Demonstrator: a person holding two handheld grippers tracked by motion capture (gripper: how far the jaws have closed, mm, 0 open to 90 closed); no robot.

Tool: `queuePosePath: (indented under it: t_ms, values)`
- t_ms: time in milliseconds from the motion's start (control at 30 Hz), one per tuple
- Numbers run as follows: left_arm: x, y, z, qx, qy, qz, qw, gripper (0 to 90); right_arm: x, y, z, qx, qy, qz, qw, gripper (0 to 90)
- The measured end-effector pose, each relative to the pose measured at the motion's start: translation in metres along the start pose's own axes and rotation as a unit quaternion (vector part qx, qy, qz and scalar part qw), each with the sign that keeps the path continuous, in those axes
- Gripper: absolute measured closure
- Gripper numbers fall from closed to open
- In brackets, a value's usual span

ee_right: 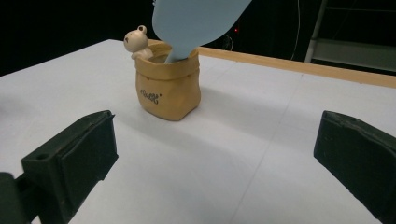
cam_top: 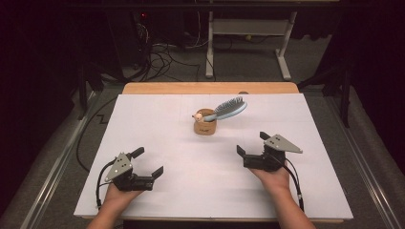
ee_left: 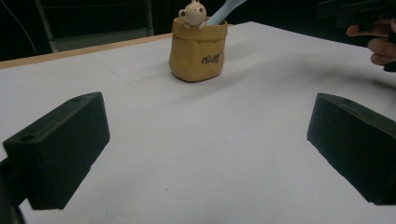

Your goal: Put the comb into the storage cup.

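- We hold the left tool low at the near edge of the white bench, jaws spread wide and gripping nothing, aimed toward the middle
- Our right tool sits a little farther in, equally wide and unladen, angled the same way, likely ready for a reach
- Well beyond both, the tan pouch-shaped holder stands upright mid-bench, a small bear figure on its rim
- The blue hairbrush rests handle-down inside it, head leaning out to the right, so the handle stays buried
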State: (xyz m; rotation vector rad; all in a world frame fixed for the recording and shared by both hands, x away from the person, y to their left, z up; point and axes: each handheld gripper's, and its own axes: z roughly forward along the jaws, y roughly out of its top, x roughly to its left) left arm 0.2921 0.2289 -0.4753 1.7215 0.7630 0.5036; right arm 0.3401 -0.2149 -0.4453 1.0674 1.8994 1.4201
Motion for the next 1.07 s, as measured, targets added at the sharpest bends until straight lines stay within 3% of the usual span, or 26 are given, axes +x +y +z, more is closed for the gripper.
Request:
queuePosePath:
  t_ms: [267,567,667,800,1067]
  values:
    - [-0.001,0.0,0.002,0.006,0.0,0.001,1.0,0.0,-0.011,-0.022,-0.043,-0.011,-0.006,0.0,0.9999,0.1]
    - [-0.004,0.001,0.0,0.01,-0.001,0.0,0.9999,0.0,-0.024,-0.036,-0.086,-0.045,-0.021,0.008,0.9987,0.1]
    - [-0.004,0.001,-0.001,0.006,-0.001,-0.003,1.0,0.0,-0.025,-0.037,-0.091,-0.054,-0.023,0.008,0.9983,0.2]
    - [-0.001,0.001,-0.002,0.007,0.0,-0.006,1.0,0.0,-0.024,-0.038,-0.087,-0.045,-0.027,-0.002,0.9986,0.1]
    - [0.002,0.002,-0.006,0.0,-0.001,-0.01,0.9999,0.0,-0.027,-0.038,-0.09,-0.049,-0.034,0.006,0.9982,0.1]
